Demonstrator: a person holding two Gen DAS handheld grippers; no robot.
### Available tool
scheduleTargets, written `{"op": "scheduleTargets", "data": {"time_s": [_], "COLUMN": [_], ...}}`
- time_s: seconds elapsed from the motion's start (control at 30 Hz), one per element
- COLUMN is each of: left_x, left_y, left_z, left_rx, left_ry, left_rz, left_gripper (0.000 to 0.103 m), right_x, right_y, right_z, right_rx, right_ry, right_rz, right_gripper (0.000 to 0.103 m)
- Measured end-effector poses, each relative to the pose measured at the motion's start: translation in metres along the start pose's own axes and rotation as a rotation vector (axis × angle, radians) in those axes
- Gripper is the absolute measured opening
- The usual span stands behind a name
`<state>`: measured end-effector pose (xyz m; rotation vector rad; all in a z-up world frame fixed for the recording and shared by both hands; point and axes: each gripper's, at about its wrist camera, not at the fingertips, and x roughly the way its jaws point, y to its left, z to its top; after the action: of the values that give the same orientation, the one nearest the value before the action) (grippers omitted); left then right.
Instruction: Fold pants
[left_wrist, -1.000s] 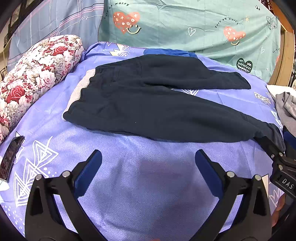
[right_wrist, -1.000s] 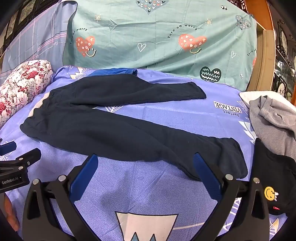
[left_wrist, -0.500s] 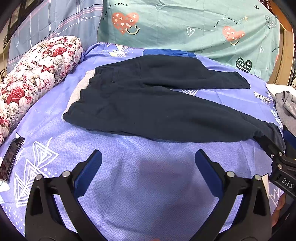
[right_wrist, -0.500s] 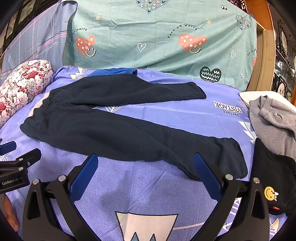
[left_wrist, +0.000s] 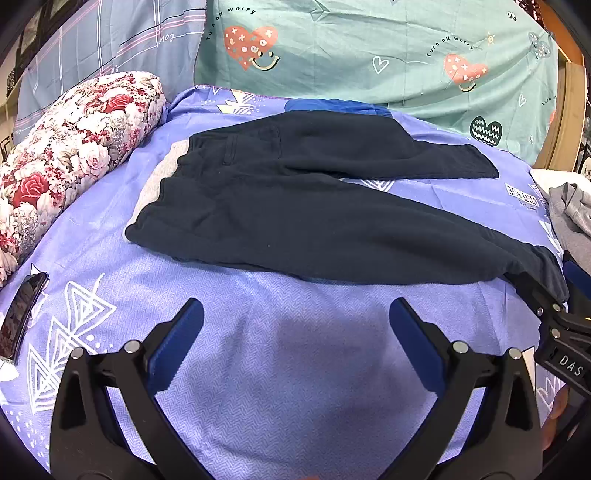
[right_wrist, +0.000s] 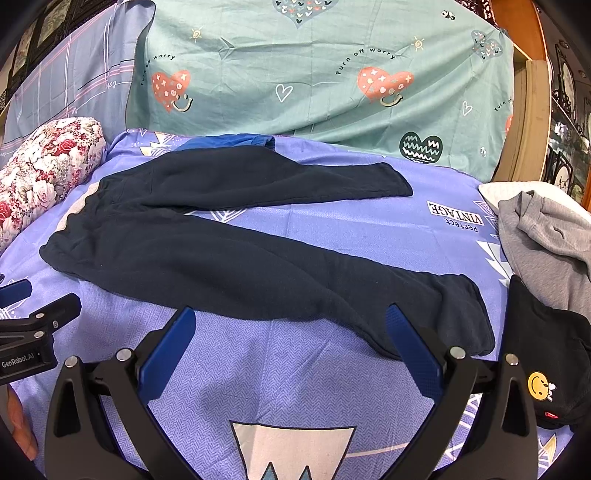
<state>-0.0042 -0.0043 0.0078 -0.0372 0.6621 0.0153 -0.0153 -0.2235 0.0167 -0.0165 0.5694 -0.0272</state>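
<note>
Left wrist view: the left gripper (left_wrist: 295, 325) hovers over the purple bed sheet (left_wrist: 295, 387), its blue-padded fingers (left_wrist: 177, 347) spread wide with nothing between them. The dark navy pants (left_wrist: 295, 218) lie flat on the bed just beyond, waistband toward the floral pillow (left_wrist: 74, 147), the two legs splayed apart to the right. A phone (left_wrist: 22, 314) rests on the sheet at the left edge. The right gripper (left_wrist: 554, 325) shows at the right edge, beside the cuff of the near leg.

Right wrist view: the right gripper (right_wrist: 295, 332) has its fingers (right_wrist: 413, 350) wide apart and empty; the right one overlaps the near leg's cuff end, though contact cannot be judged. The pants (right_wrist: 221, 258) stretch from the pillow (right_wrist: 44, 170) side across the bed. A grey garment (right_wrist: 546, 240) and a black garment with a smiley patch (right_wrist: 543, 354) lie to the right. The left gripper (right_wrist: 33, 332) appears at the left edge.
</note>
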Motion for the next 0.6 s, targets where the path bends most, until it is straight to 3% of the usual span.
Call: {"op": "scheduleTargets", "data": {"time_s": [0.47,0.6], "left_x": [0.002,0.019], "left_y": [0.001,0.011], "left_z": [0.001,0.005], "left_rx": [-0.017,-0.010], "left_ry": [0.010,0.147], "left_rz": [-0.029,-0.076], "left_gripper": [0.101,0.101], "right_x": [0.000,0.000], "right_y": [0.000,-0.003], "right_z": [0.000,-0.001], "right_rx": [0.000,0.013], "right_ry": [0.000,0.002], "right_rz": [0.000,0.006], "right_gripper": [0.102,0.102]}}
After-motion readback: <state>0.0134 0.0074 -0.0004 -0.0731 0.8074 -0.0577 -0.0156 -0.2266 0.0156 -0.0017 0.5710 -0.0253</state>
